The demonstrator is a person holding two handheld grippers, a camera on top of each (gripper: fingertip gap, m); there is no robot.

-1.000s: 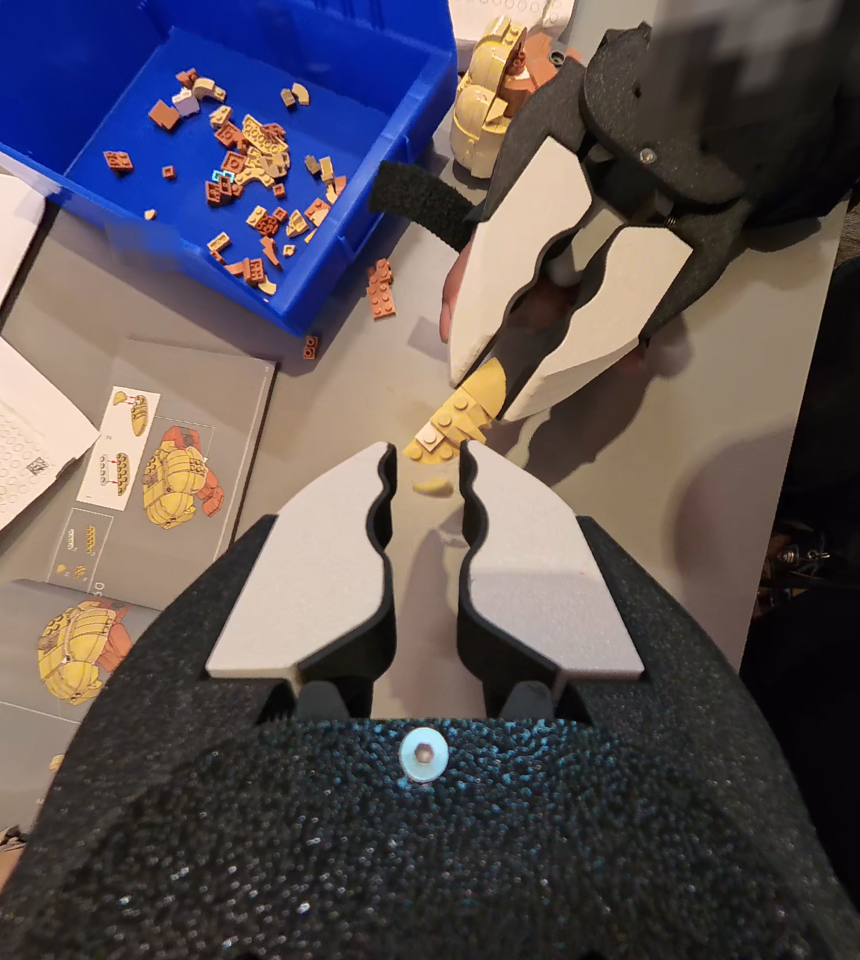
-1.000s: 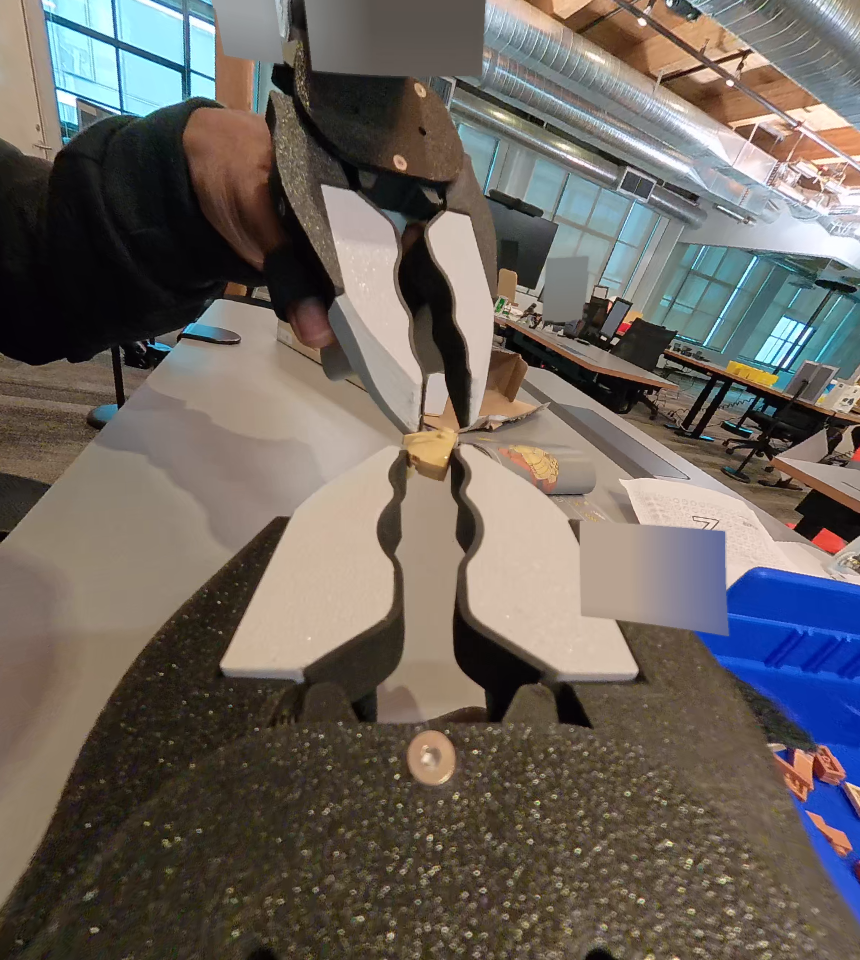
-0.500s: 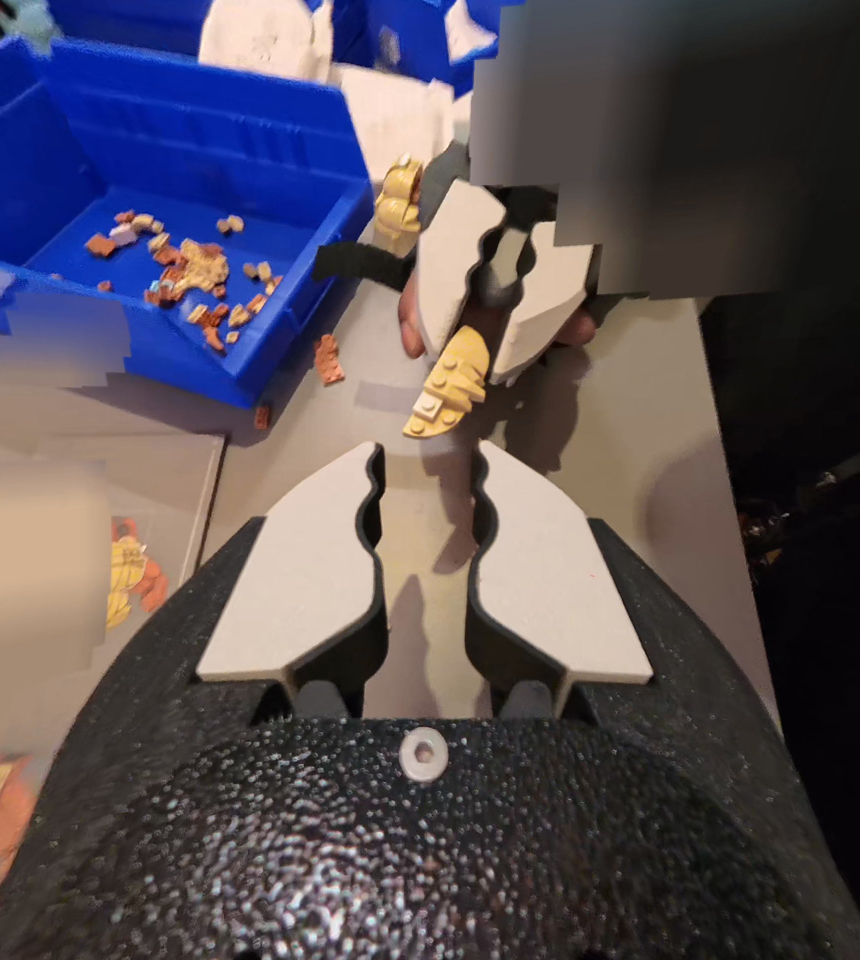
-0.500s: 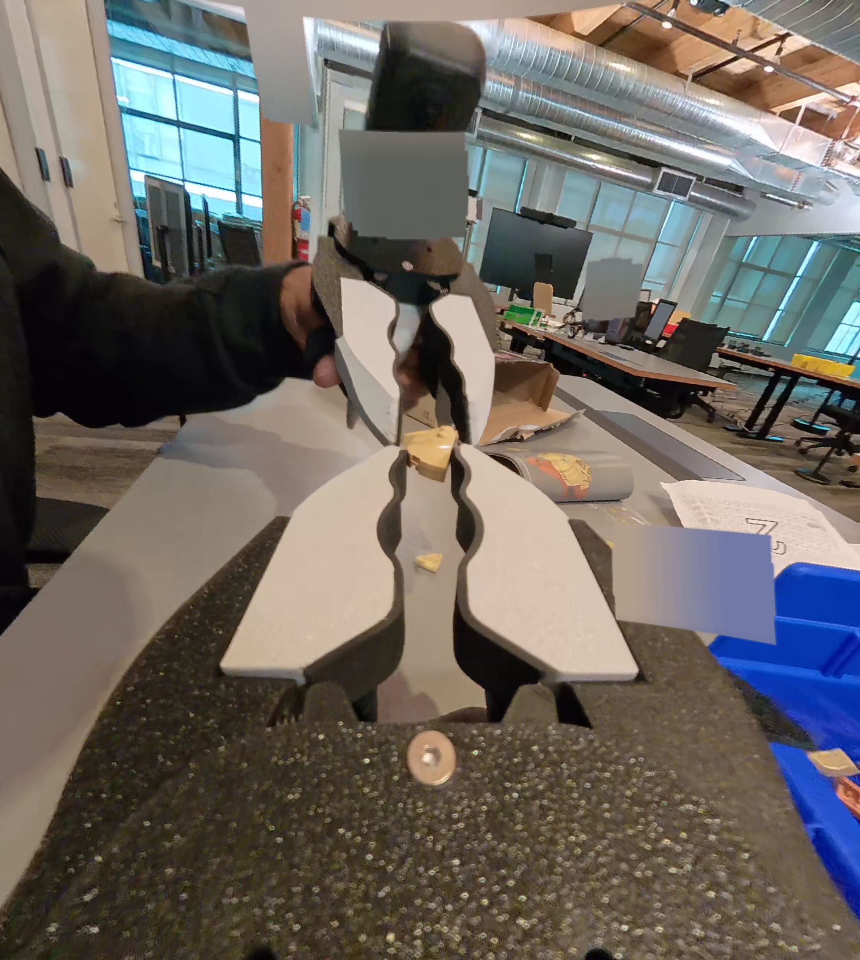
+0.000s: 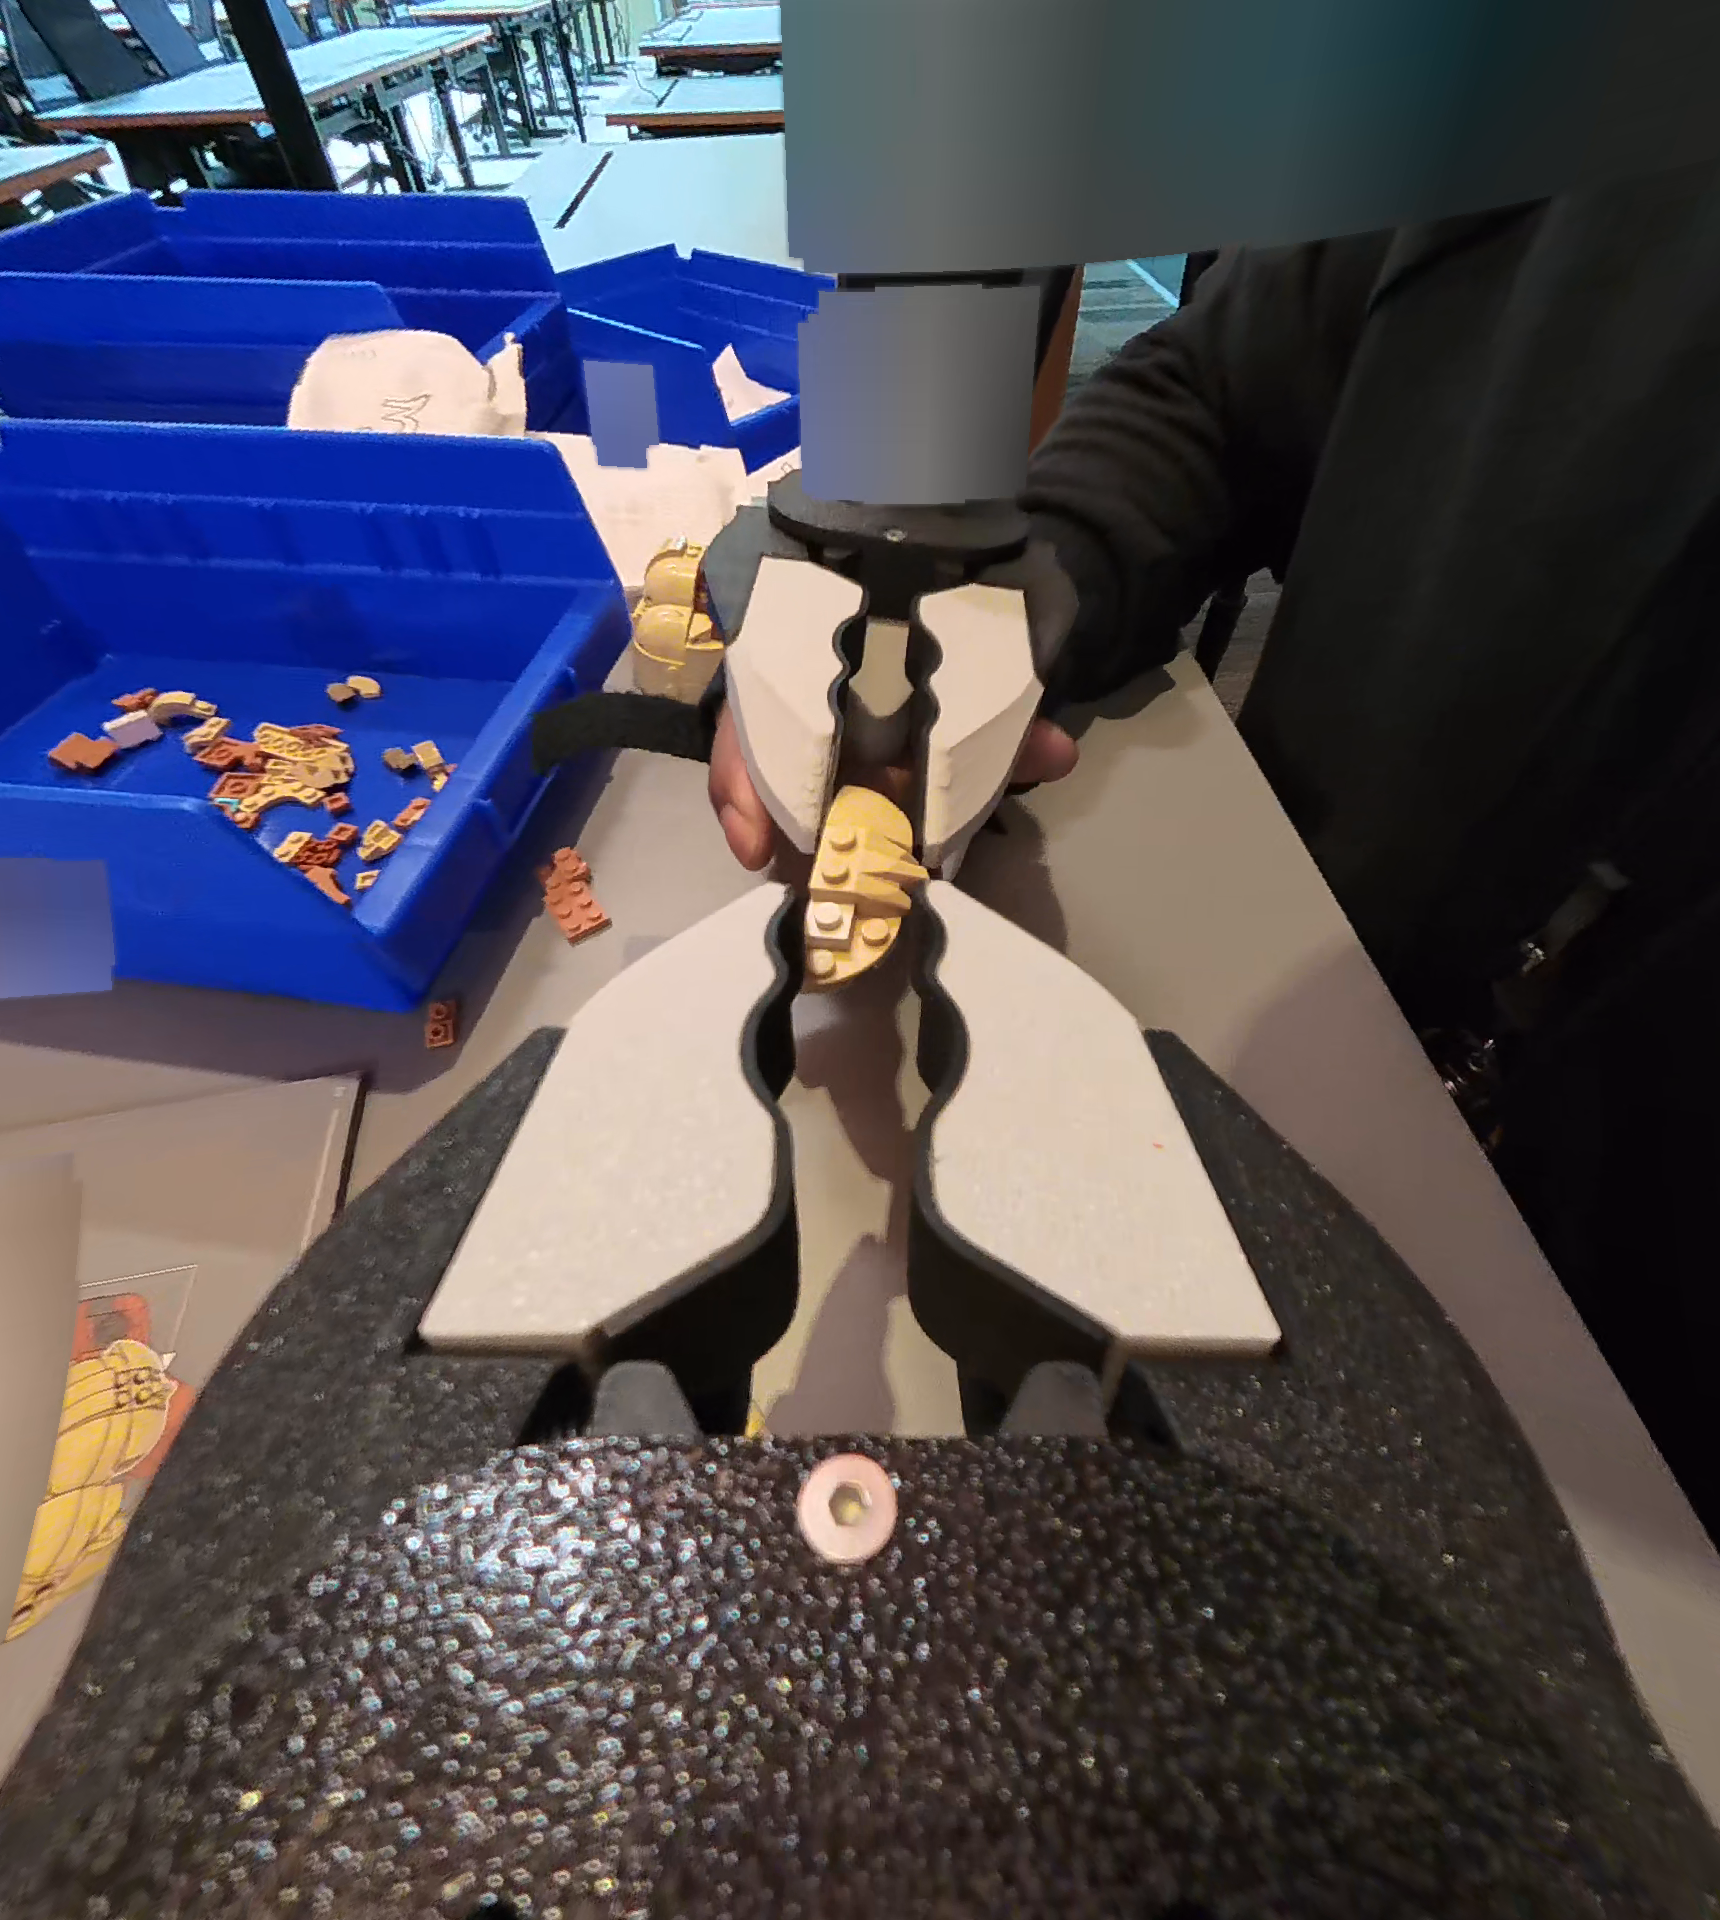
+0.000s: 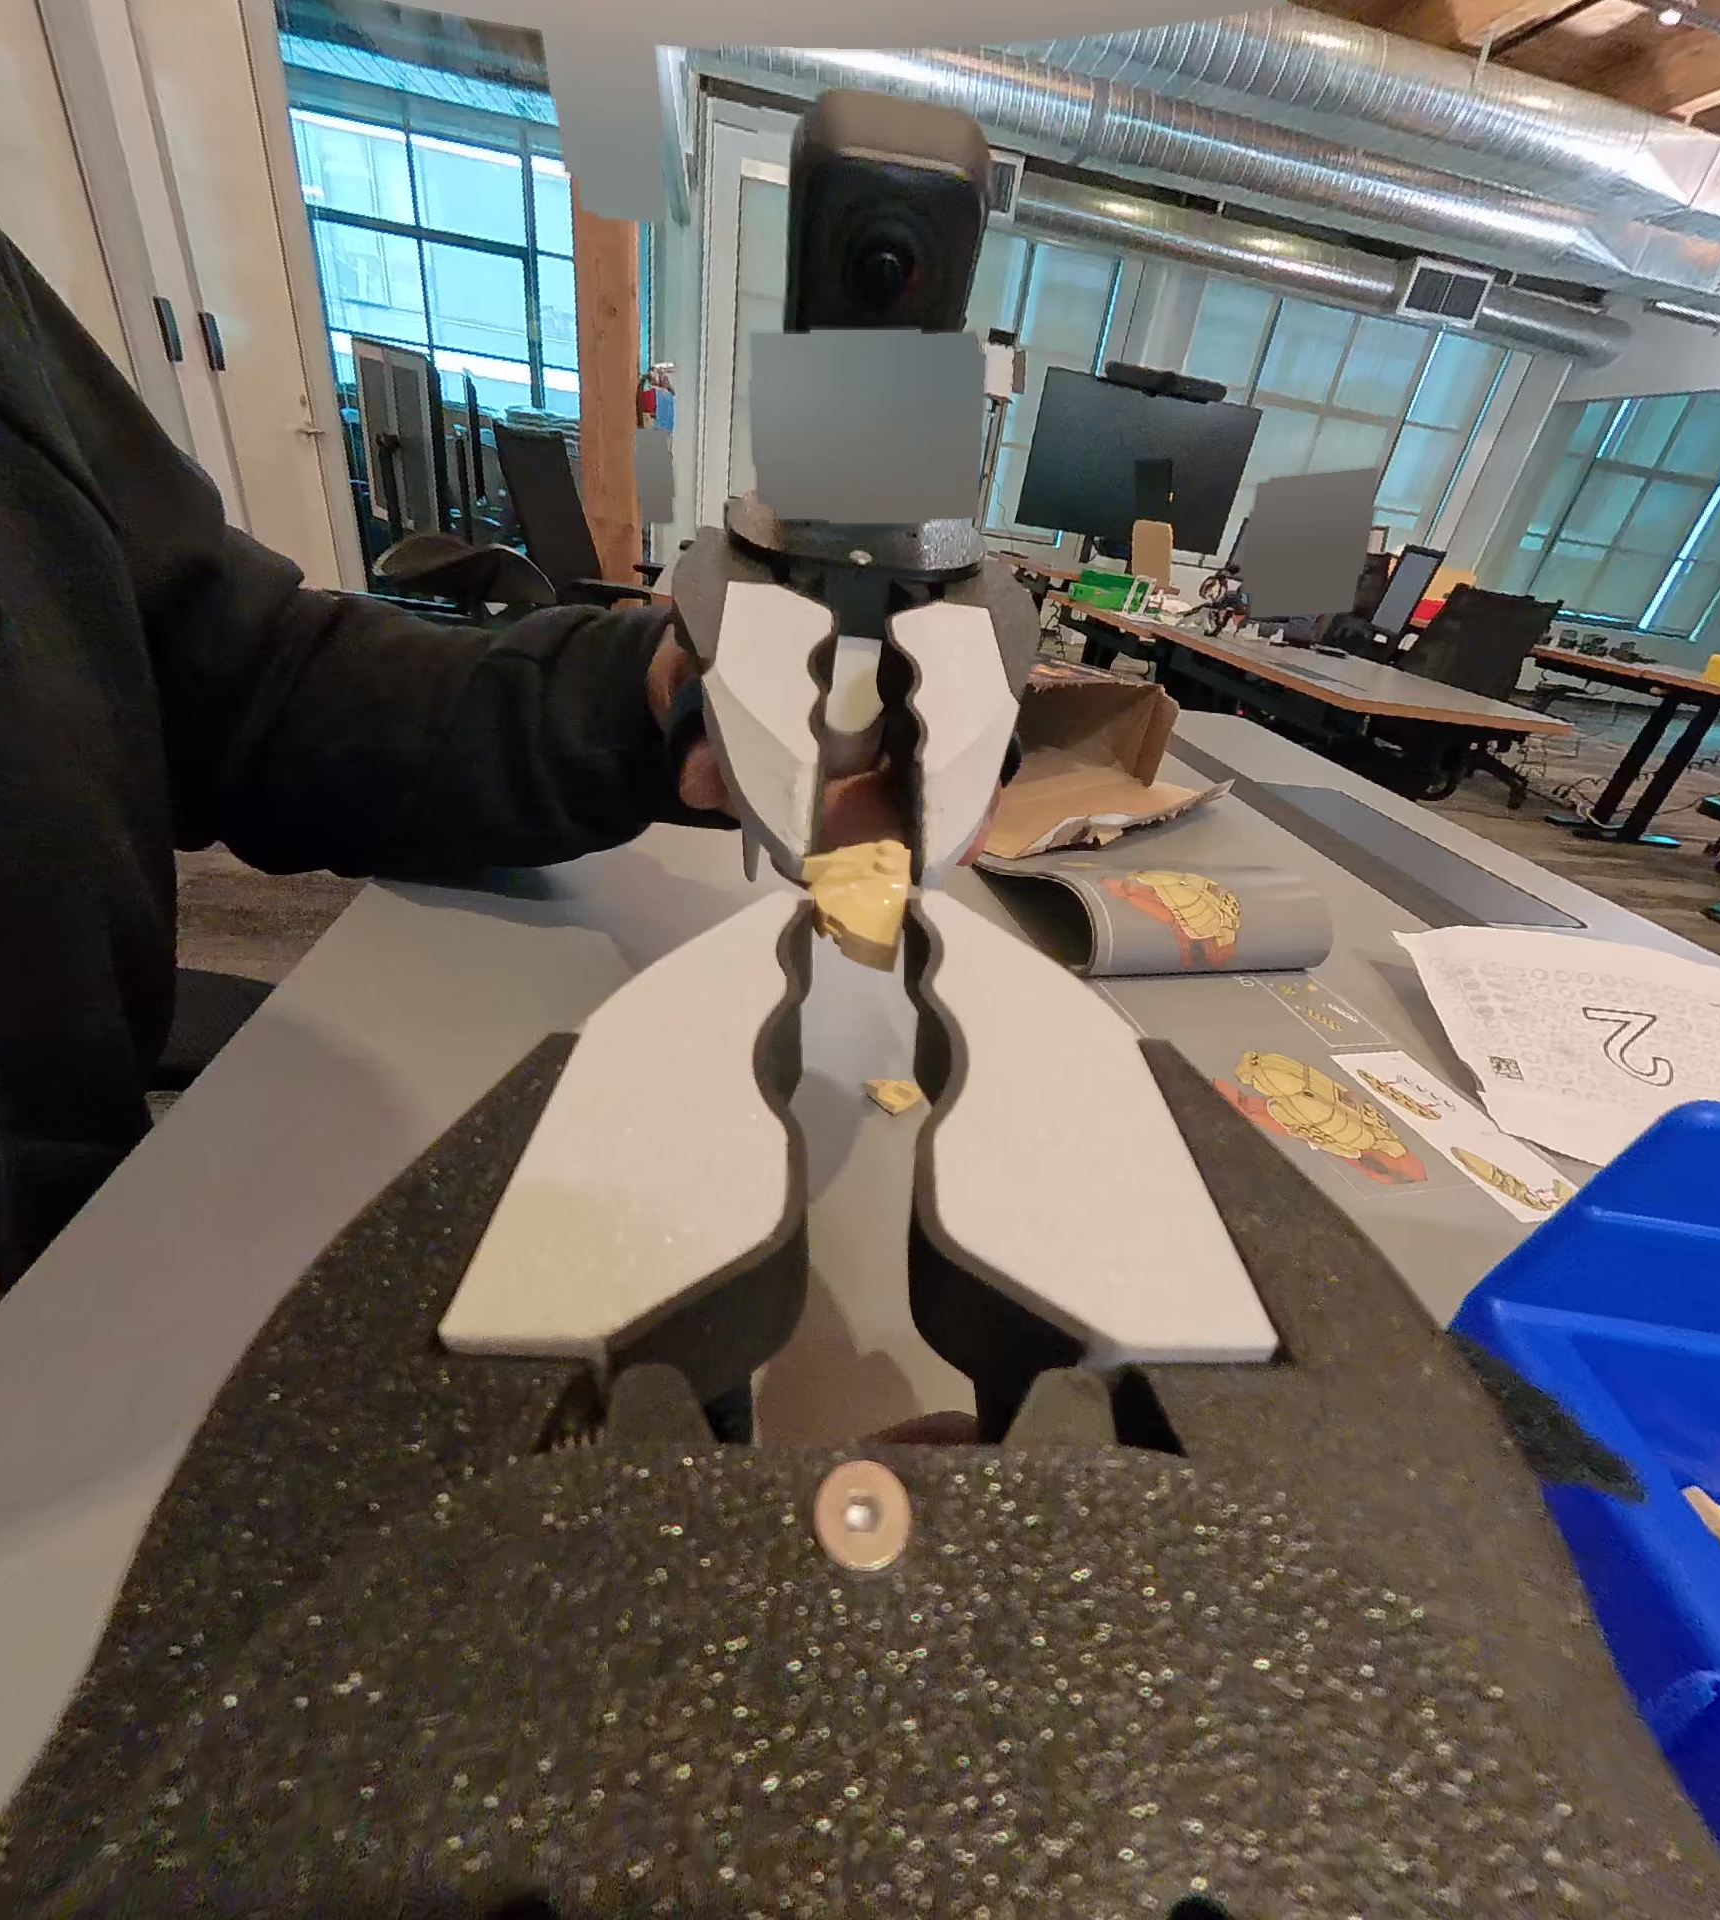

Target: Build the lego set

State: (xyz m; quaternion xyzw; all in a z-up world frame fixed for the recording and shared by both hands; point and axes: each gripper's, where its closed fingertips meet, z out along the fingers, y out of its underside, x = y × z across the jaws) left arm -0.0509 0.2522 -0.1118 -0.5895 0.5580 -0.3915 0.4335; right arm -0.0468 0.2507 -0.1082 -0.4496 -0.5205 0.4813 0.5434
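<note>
1. Right gripper (image 5: 871, 831) clamps tan lego piece (image 5: 854, 902), held in the air above grey table (image 5: 1199, 935).
2. Left gripper (image 5: 854, 935) tips flank the piece's lower end; jaws apart, contact unclear.
3. Small tan bit (image 6: 892, 1094) lies on the table below.
4. Blue bin (image 5: 482, 831) with loose bricks sits left, near instruction booklet (image 6: 1199, 920).

Writing shows on a white paper sheet (image 6: 1604, 1029) near the table's (image 6: 420, 987) right edge and on a white paper bag (image 5: 399, 395) among the blue bins (image 5: 243, 561).
</note>
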